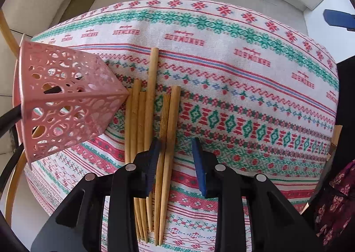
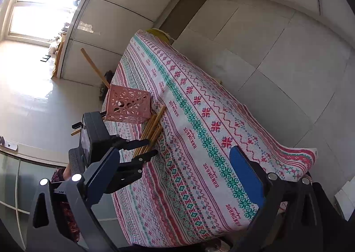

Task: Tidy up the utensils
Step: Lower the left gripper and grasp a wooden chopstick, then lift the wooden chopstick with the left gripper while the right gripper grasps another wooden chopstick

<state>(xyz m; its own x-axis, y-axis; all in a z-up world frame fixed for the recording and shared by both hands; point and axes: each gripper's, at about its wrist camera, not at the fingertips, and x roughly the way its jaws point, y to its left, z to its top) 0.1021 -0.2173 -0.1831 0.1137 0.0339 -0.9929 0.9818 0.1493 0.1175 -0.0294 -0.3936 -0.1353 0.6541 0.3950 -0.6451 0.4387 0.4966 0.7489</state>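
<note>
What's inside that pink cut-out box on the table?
Through the holes of the pink box a dark stick-like handle and something wooden show, poking out of its mouth. What they are I cannot tell; the walls hide the rest. The loose chopsticks lie outside it, on the tablecloth.

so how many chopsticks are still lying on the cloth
6, as far as the left wrist view shows: four bunched beside the pink holder, the longest among them, and two just right, between the left gripper fingers. More may hide underneath.
</note>
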